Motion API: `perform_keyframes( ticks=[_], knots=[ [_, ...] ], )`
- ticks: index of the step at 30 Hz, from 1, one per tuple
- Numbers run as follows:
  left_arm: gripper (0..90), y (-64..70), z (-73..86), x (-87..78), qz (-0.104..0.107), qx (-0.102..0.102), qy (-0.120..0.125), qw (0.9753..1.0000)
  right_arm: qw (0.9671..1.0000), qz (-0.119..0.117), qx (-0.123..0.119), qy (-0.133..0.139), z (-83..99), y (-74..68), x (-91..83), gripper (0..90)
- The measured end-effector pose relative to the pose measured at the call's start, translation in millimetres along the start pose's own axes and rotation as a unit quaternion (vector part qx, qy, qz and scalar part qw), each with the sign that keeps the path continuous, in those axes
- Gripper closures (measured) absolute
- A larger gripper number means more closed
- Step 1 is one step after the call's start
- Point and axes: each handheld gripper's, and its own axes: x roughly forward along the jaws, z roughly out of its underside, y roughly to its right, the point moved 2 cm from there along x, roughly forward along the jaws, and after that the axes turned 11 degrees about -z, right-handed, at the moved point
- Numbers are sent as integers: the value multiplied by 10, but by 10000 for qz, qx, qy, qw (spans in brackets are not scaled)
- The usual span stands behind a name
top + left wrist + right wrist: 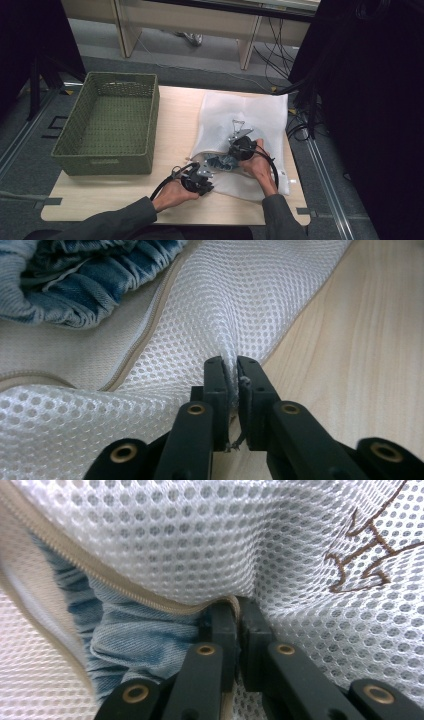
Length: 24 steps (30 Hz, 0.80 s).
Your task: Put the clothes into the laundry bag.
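Farthest left on my high view sits a green woven basket point(107, 125), rectangular and deep, its near wall hiding part of the floor inside; it stands well apart from the work. Moving right across the pale wooden table point(175, 115), I see my left gripper point(206, 181) at the near left corner of the white mesh laundry bag point(245, 115), which lies flat on the right half of the table. Its own camera shows the jaws clenched on a pinched fold of the mesh point(235, 315), the honeycomb weave bunching into a ridge just above the tips; how deep the fabric runs between them I cannot make out. Beside that fold the bag's beige zipper point(145, 340) curves away, and a crumpled blue denim garment point(85, 285) is cut off at the top left edge. Further right, my right gripper point(239, 149) rests at the bag's open mouth, its jaws closed on the zippered rim point(150, 600), mesh above and ruched denim point(135, 640) below. Most of the garment stays hidden inside the bag, and a brown embroidered mark point(370, 555) runs off the right edge, too partial to read.
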Motion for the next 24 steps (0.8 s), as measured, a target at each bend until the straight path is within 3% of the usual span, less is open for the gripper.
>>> perform_keyframes(
  ticks=[1,2,3,4,6,7,9,11,12,13,15,17,18,19,20,21,24],
  knots=[
    [811,-13,-3,-9,14,-9,-9,10000,10000,-3,7,41,4,-4,-15,883],
    [798,-1,-14,-13,-24,-250,113,9996,10000,-28,-87,27,1,11,-38,883],
    [790,-13,-38,-41,-36,-209,184,9996,9999,-43,29,90,9,-3,-52,882],
    [777,-13,-38,-41,-36,-209,184,9996,9999,-43,29,90,9,-3,-52,882],
    [752,-48,-154,-117,-87,-290,430,9986,9998,-74,-7,171,17,-17,-121,878],
    [748,-50,-194,-128,-90,-428,507,9978,9992,-73,354,165,34,-67,-149,877],
    [736,-98,-258,-144,-199,-367,592,9974,9994,-62,82,320,41,-30,-164,875],
    [727,-145,-295,-118,-225,-381,590,9973,9990,-88,271,348,50,-63,-202,873],
    [737,-171,-304,-96,-363,-441,593,9966,9992,-90,185,331,57,-65,-226,872],
    [743,-200,-314,-68,-375,-368,594,9969,9991,-83,178,381,55,-73,-242,872],
    [769,-200,-328,-6,-213,-596,604,9962,9990,-109,132,415,52,-91,-292,873],
    [798,-214,-335,18,-242,-559,547,9966,9989,-149,146,416,42,-113,-350,874],
    [815,-237,-357,74,-319,-428,538,9971,9987,-148,121,471,38,-126,-364,875],
    [830,-235,-360,110,-335,-578,507,9965,9987,-189,106,470,34,-139,-385,875],
    [849,-235,-360,110,-335,-578,507,9965,9986,-193,101,475,27,-152,-403,875],
    [864,-237,-373,183,-264,-781,517,9953,9985,-235,143,473,16,-165,-426,876],
    [878,-234,-392,275,-280,-699,419,9963,9983,-181,80,548,4,-182,-473,877]
  ],
)
